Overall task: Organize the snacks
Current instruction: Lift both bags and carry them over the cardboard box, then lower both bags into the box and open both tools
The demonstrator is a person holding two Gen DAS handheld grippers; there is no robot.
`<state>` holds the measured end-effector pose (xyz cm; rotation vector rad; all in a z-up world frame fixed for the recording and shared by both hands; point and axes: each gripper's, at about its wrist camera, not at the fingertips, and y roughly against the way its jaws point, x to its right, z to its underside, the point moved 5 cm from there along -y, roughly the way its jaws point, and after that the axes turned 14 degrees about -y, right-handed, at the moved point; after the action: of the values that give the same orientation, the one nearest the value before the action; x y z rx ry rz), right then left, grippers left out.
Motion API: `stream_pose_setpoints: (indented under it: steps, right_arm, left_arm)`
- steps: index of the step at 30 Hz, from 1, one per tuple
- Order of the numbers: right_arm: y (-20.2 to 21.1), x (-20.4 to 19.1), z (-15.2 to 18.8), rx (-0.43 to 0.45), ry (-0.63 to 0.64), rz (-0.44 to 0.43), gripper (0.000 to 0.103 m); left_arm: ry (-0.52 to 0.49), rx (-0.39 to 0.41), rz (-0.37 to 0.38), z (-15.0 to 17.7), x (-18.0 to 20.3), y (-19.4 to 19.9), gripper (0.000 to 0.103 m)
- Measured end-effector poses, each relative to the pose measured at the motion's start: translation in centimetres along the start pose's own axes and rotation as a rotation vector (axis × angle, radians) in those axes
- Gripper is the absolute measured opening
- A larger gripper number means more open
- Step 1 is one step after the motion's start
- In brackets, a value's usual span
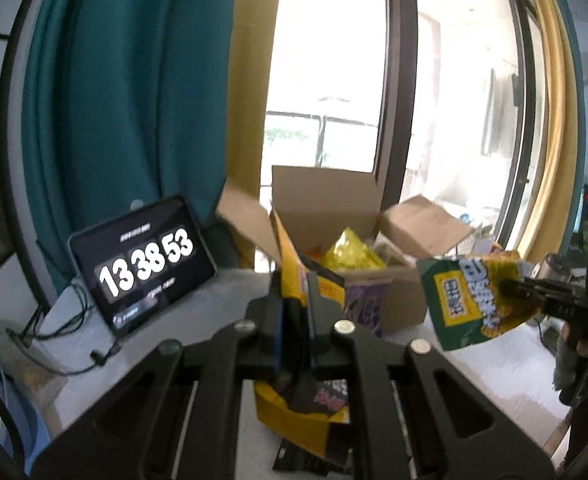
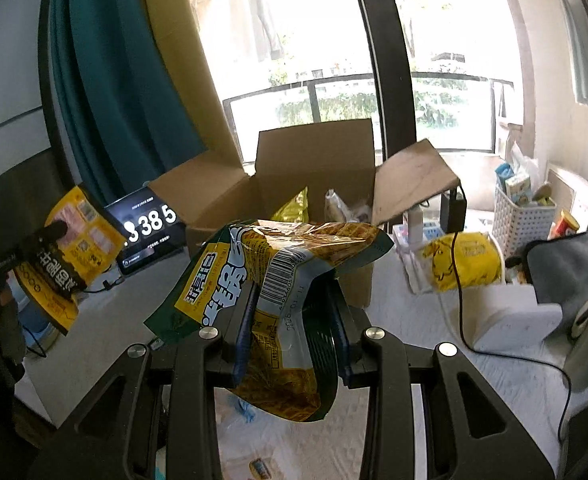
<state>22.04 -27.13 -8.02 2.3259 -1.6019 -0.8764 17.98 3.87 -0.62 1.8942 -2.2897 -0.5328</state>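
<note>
Both tongs grip: left gripper (image 1: 294, 320) pinches the yellow packet (image 1: 290, 412), right gripper (image 2: 290, 320) the green-yellow bag (image 2: 286, 264). We should clear the box (image 2: 313, 152) flaps at frame centre before releasing.

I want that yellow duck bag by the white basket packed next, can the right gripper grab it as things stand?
Probably not yet: the right gripper has its jaws clamped on the green and yellow snack bag. The yellow duck bag lies uncovered, only a black cable crossing it.

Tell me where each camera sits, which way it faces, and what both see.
Left wrist: on the left gripper, shut on a yellow-black snack packet, facing the open cardboard box; the right gripper shows.
Right wrist: on the right gripper, shut on a green-yellow snack bag, facing the same box; a gloved hand shows far left.
Shared: box, black tablet clock, window.
</note>
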Motion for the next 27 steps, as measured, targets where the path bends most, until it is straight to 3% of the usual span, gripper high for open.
stream_pose_setpoints:
  steps: [18, 27]
  right_arm:
    - [-3.7, -2.3, -5.8, 0.074, 0.063, 0.015, 0.036]
    - [-6.2, -2.7, -9.6, 0.127, 0.062, 0.055, 0.036]
  left_arm:
    - [-0.085, 0.150, 0.047, -7.0, 0.8, -5.9, 0.009]
    - [-0.095, 0.194, 0.019, -8.8, 0.2, -9.5, 0.009]
